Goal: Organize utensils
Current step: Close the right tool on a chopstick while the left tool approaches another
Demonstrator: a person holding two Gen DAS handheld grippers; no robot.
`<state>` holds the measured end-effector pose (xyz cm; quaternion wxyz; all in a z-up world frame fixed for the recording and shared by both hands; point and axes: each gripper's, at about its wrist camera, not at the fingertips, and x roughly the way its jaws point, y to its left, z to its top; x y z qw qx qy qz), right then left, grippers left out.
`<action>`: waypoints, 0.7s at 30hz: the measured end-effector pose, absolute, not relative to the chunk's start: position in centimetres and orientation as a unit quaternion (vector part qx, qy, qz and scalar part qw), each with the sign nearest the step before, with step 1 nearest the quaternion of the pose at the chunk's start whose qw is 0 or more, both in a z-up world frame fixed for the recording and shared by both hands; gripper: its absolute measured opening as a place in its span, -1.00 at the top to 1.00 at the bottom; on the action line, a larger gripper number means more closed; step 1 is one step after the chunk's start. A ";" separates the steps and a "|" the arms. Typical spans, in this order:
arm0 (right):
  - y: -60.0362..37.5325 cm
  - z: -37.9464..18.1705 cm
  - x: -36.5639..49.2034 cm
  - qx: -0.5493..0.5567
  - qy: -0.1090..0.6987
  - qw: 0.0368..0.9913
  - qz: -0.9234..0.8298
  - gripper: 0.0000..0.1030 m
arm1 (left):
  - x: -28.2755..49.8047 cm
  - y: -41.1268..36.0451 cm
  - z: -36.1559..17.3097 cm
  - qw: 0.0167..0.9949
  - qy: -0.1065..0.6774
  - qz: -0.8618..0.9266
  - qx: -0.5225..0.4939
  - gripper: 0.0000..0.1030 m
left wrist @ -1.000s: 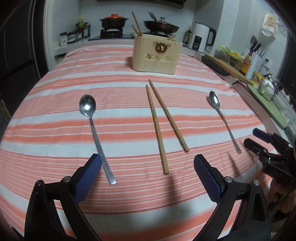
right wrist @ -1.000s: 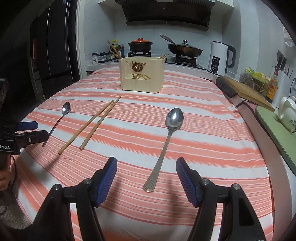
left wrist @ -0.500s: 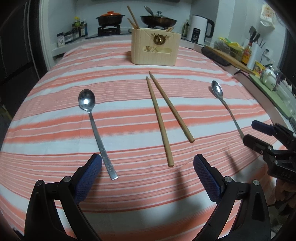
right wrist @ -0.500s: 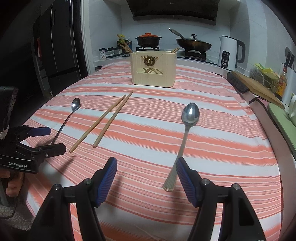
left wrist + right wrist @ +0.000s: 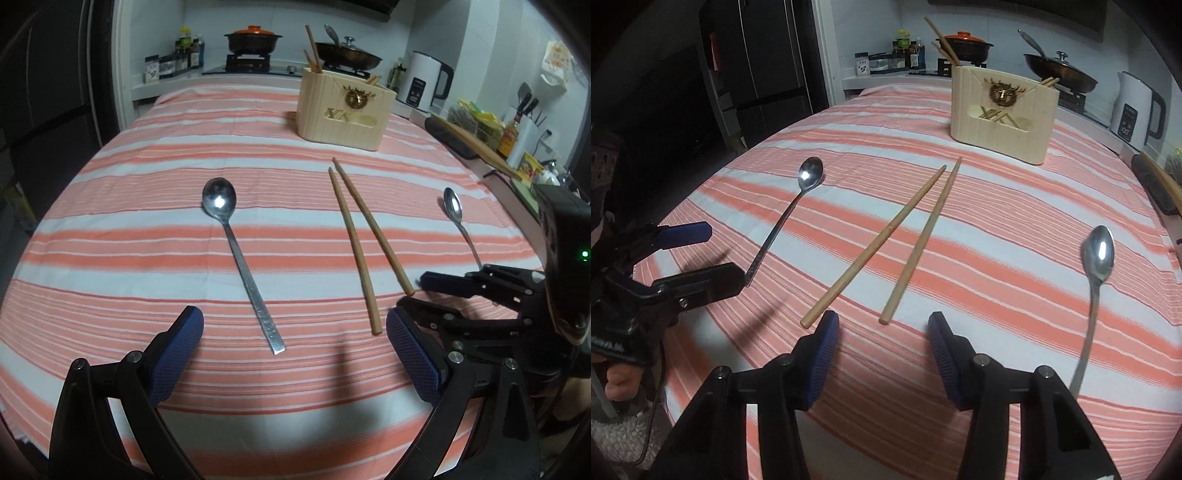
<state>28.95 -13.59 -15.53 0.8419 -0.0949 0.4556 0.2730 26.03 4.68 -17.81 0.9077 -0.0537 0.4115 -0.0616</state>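
Two wooden chopsticks (image 5: 875,243) (image 5: 354,240) lie side by side on the striped cloth. Their near ends sit just ahead of my right gripper (image 5: 882,343), whose jaws are closing with nothing between the pads. A flat-handled spoon (image 5: 240,251) (image 5: 783,218) lies left of them, its handle end just ahead of my open left gripper (image 5: 295,339) (image 5: 726,256). A smaller spoon (image 5: 458,218) (image 5: 1097,280) lies to the chopsticks' right. The cream utensil holder (image 5: 343,110) (image 5: 1001,118) stands at the far side with several chopsticks in it. In the left wrist view my right gripper (image 5: 421,295) reaches in by the chopstick ends.
The table's striped cloth (image 5: 147,229) drops off at the near edge. Behind it a counter carries a stove with an orange-lidded pot (image 5: 253,37), a wok (image 5: 347,55) and a white kettle (image 5: 424,85). A cutting board (image 5: 476,147) and bottles are at the right. A hand (image 5: 620,380) shows at lower left.
My right gripper has swung left from the smaller spoon to the chopsticks' near ends, and its jaws have narrowed. My left gripper shifted slightly, jaws unchanged.
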 end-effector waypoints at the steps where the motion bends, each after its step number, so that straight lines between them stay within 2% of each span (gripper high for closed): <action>1: -13.1 -15.9 29.2 -0.104 0.463 0.837 0.270 0.29 | 26.0 4.6 -17.8 0.908 0.411 -0.062 -0.053 -0.93; 5: -13.3 -16.0 29.9 -0.103 0.463 0.846 0.244 0.78 | 25.8 4.2 -17.7 0.908 0.410 -0.068 -0.047 -0.93; 6: -13.8 -15.9 30.1 -0.092 0.463 0.849 0.236 0.81 | 25.7 4.0 -17.7 0.909 0.409 -0.070 -0.044 -0.93; 13: -18.2 -15.9 30.1 -0.052 0.463 0.867 0.175 0.86 | 25.6 2.0 -18.4 0.903 0.419 -0.095 -0.026 -0.93; 20: -21.1 -15.9 28.5 -0.065 0.459 0.875 0.138 0.86 | 26.6 -0.6 -19.0 0.900 0.423 -0.105 0.003 -0.92; 21: -21.4 -15.9 28.3 -0.064 0.458 0.876 0.134 0.86 | 27.0 -1.0 -19.2 0.899 0.427 -0.100 0.008 -0.87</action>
